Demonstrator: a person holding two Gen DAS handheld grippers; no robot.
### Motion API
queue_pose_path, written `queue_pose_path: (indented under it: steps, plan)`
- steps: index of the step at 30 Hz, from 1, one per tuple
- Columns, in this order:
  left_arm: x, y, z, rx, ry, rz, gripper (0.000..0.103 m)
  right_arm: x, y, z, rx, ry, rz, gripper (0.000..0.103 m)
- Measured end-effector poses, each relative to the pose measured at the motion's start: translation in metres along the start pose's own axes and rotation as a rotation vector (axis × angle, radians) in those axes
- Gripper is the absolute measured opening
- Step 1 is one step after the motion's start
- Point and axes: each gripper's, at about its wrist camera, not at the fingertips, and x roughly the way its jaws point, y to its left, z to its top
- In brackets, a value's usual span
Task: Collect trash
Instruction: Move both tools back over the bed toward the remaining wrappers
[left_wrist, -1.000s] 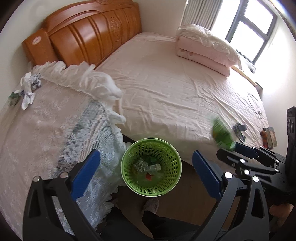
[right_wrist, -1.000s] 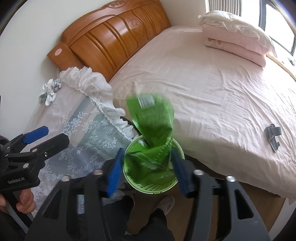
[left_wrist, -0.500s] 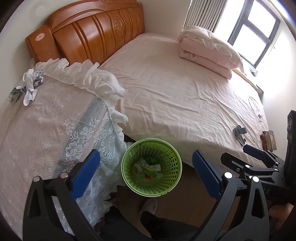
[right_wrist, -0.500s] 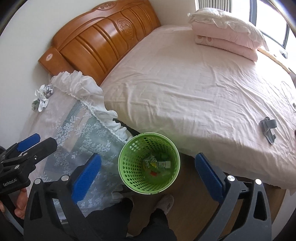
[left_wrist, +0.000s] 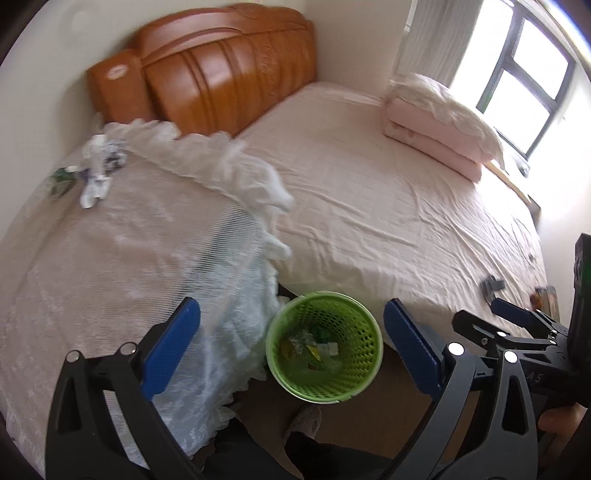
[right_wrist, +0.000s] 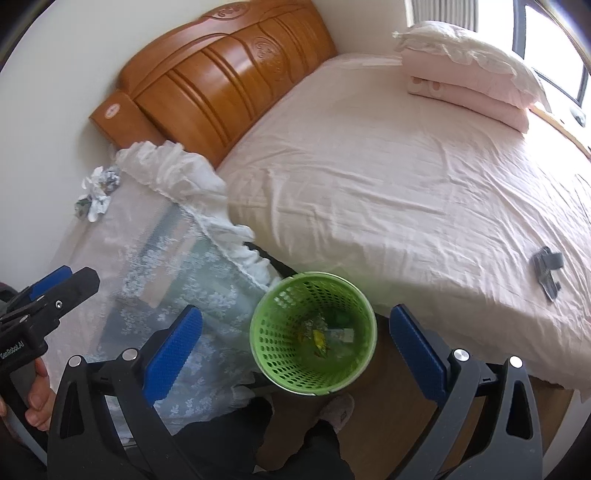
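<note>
While both claws hang spread wide and hold nothing, the left claw (left_wrist: 291, 343) and right claw (right_wrist: 295, 347) frame one green basket (right_wrist: 280, 365) on the floor, several scraps of trash (right_wrist: 325, 338) lying in its bottom. Beyond, one lace-covered tabletop (right_wrist: 122, 236) carries a cluster of crumpled paper (right_wrist: 98, 192) near the wall. One bed (right_wrist: 388, 177) stands behind, one grey clip (right_wrist: 546, 267) lying on it.

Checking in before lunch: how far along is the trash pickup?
Done: several wrappers lie in the green wastebasket. In hand: nothing; the left hand-held gripper and the right hand-held gripper are both open and empty. Left: crumpled paper and wrappers on the lace-covered nightstand.
</note>
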Motion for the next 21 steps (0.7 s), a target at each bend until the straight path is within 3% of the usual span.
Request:
queue_pose_path:
  steps: [11,21]
  plan:
    - [-0.022,0.13,0.019,-0.183,-0.067,0.195,0.095,0.039,0.117,0.056,-0.205,0.017,0.126,0.101]
    - [-0.026,0.243,0.038,-0.319,-0.09,0.283,0.095,0.08,0.232,0.097,-0.333,0.029,0.21,0.101]
